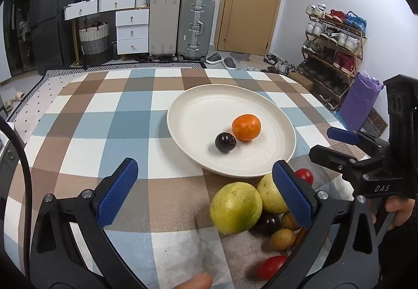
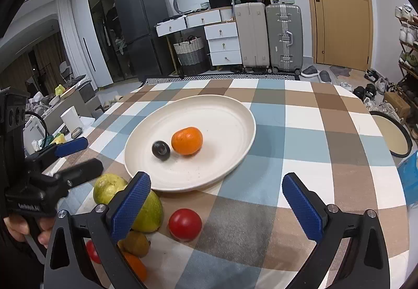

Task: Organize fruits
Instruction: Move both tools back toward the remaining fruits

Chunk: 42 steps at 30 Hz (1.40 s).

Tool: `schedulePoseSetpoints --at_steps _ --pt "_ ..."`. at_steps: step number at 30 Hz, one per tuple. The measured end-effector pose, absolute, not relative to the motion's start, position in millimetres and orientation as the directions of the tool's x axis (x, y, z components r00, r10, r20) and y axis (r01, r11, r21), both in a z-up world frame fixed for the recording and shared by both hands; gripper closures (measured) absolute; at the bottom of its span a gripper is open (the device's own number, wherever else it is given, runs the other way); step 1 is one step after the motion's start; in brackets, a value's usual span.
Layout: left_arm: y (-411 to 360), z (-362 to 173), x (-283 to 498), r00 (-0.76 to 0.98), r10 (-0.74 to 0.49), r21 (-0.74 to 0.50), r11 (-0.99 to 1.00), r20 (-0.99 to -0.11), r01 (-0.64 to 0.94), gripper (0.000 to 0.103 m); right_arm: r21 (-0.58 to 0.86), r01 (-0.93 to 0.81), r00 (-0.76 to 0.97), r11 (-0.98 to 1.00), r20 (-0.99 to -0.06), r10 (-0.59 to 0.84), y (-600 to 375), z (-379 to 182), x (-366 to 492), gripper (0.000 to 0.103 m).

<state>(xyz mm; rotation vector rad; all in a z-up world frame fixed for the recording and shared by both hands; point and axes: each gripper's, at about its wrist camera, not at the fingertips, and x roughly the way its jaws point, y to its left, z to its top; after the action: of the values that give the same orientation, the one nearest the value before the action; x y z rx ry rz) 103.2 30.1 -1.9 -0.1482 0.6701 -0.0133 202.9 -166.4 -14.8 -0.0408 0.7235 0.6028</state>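
A cream plate (image 1: 198, 116) (image 2: 224, 116) on the checked tablecloth holds an orange (image 1: 246, 127) (image 2: 187, 144) and a dark plum (image 1: 225, 142) (image 2: 161, 150). In front of the plate lies a pile of loose fruit: two green guavas (image 1: 235, 206) (image 2: 108, 188), a dark plum (image 1: 269, 223), small brown fruits (image 1: 282, 239) (image 2: 135, 243) and red tomatoes (image 1: 271, 266) (image 2: 185, 223). My left gripper (image 1: 206, 192) is open and empty, just left of the pile. My right gripper (image 2: 220, 208) is open and empty, with a tomato between its fingers' line; it also shows in the left wrist view (image 1: 339, 144).
The table's far edge faces suitcases (image 1: 196, 27), white drawers (image 1: 132, 33) and a door. A shoe rack (image 1: 331, 53) and purple bag (image 1: 360, 100) stand right of the table. A round stool (image 2: 389, 134) sits off the right edge.
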Motion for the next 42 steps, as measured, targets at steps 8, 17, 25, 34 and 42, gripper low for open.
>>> schedulePoseSetpoints --at_steps 8,17,25,34,42 --pt "38.1 -7.1 86.6 0.769 -0.027 -0.122 0.99 -0.639 -0.067 0.0 0.152 -0.545 0.549 0.825 -0.678 0.488 -169.3 -21.4 201.7 0.0" --pt "34.5 -10.4 85.6 0.741 -0.054 -0.112 0.993 -0.67 -0.028 0.0 0.11 -0.57 0.515 0.814 -0.724 0.459 -164.6 -26.3 200.0 0.0" --pt "23.2 -16.7 88.4 0.709 -0.097 -0.116 0.993 -0.699 0.022 0.0 0.112 -0.591 0.472 0.799 -0.754 0.456 -166.7 -32.4 201.9 0.0" --pt "14.6 -29.3 96.1 0.672 -0.105 -0.118 0.993 -0.733 0.027 0.0 0.097 -0.605 0.446 0.79 -0.781 0.437 -160.0 -41.8 201.4 0.0" --pt "15.2 -33.1 99.3 0.666 -0.086 -0.109 0.994 -0.741 0.008 0.0 0.085 -0.607 0.435 0.79 -0.796 0.42 -157.1 -46.5 199.8 0.0"
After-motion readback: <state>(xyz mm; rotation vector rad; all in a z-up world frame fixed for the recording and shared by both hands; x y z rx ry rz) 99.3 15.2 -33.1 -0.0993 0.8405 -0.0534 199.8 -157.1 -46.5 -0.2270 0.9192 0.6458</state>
